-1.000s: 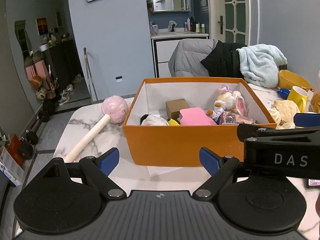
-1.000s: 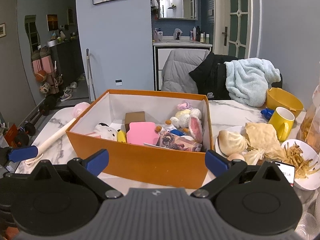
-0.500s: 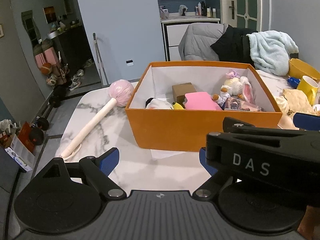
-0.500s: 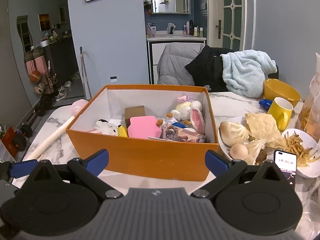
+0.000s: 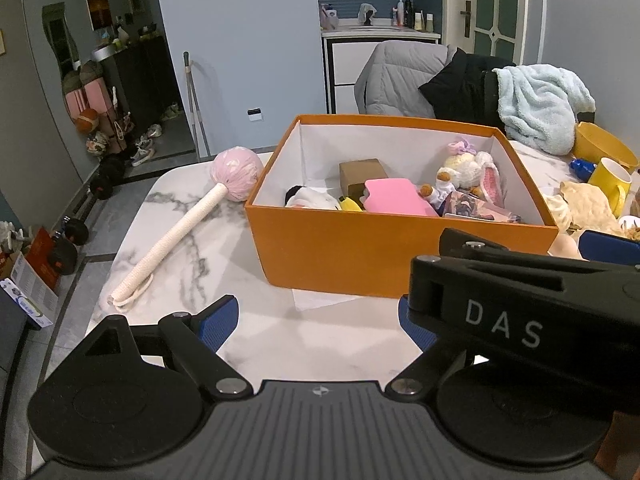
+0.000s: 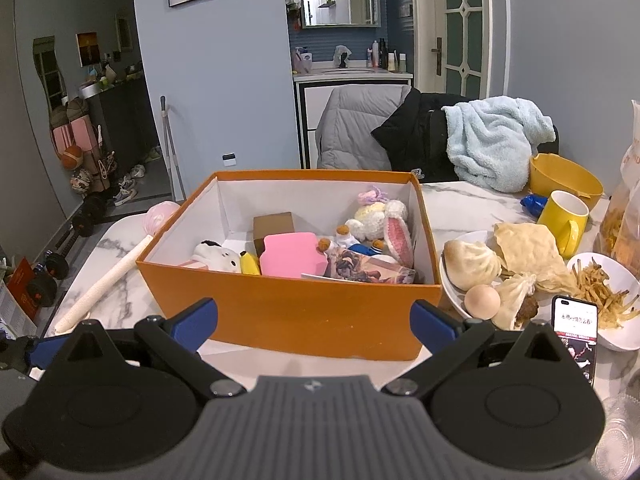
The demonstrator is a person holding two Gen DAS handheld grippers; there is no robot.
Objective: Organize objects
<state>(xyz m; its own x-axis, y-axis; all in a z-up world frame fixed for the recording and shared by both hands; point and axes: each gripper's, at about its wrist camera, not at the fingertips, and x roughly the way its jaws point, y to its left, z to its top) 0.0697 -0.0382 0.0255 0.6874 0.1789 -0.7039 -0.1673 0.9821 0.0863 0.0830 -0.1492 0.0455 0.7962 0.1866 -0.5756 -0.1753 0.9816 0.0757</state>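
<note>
Massager (image 5: 188, 232) lies left of my orange box (image 5: 360, 256); both my grippers (image 5: 320, 316) (image 6: 312, 320) wide open, empty, ready.

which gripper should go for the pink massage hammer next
Left, probably. The pink massage hammer lies on the table left of the orange box, on the open left gripper's side; the box stands between it and the right gripper.
</note>
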